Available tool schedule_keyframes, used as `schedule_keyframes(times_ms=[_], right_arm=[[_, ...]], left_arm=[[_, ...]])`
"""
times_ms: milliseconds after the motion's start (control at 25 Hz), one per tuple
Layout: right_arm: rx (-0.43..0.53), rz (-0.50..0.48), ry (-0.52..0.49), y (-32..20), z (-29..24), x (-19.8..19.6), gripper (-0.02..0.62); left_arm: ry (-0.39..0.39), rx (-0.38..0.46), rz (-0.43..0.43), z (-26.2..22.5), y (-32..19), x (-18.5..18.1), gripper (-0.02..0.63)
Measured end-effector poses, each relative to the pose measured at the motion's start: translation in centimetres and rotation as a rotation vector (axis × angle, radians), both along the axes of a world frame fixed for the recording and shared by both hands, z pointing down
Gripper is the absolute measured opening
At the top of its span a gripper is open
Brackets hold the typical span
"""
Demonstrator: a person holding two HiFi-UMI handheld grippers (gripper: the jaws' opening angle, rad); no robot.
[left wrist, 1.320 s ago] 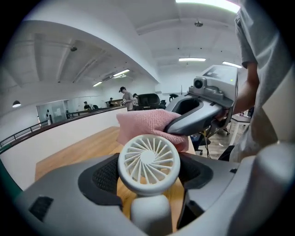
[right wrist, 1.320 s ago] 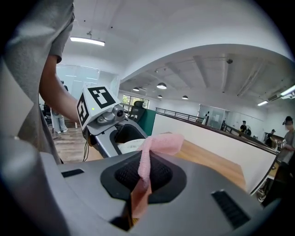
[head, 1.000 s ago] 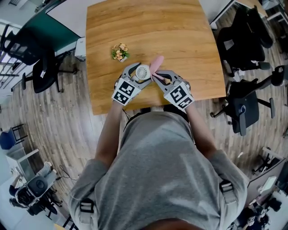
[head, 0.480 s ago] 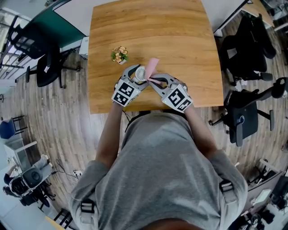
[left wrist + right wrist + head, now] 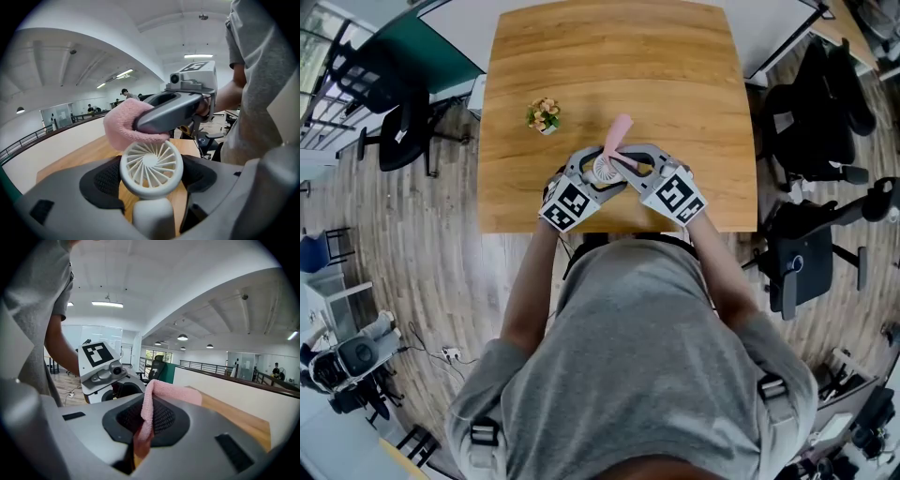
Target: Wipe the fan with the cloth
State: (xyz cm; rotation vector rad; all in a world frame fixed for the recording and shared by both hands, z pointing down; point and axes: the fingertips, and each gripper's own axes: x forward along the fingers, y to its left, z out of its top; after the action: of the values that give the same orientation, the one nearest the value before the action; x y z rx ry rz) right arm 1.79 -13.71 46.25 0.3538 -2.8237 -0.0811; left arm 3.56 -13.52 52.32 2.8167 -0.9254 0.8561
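Our left gripper (image 5: 150,182) clamps the fan (image 5: 151,161), our right gripper (image 5: 140,427) pinches the cloth (image 5: 174,392) — we should hold steady and wipe lightly across its face.

From the head view, bare table (image 5: 694,84) lay open from 12 to 3 o'clock of the left gripper (image 5: 598,172) and right gripper (image 5: 624,163), which met tip to tip. A small potted plant (image 5: 544,115) stood at 10 o'clock, well apart. Office chairs (image 5: 811,112) flanked the table at 3 and 9 o'clock; the person's torso (image 5: 647,356) closed 6 o'clock.
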Motion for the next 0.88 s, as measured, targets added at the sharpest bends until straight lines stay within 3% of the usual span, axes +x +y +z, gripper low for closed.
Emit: schedule_keyframes(times_ms=[480, 880], right_arm=[[-0.037, -0.116, 0.021, -0.3, 0.8, 1.1, 0.021], [-0.062, -0.098, 0.022, -1.6, 2.1, 3.7, 0.021]], left_arm=[[0.017, -0.009, 0.004, 0.1, 2.1, 3.9, 0.385], [0.172, -0.035, 0.024, -1.2, 2.2, 4.0, 0.385]])
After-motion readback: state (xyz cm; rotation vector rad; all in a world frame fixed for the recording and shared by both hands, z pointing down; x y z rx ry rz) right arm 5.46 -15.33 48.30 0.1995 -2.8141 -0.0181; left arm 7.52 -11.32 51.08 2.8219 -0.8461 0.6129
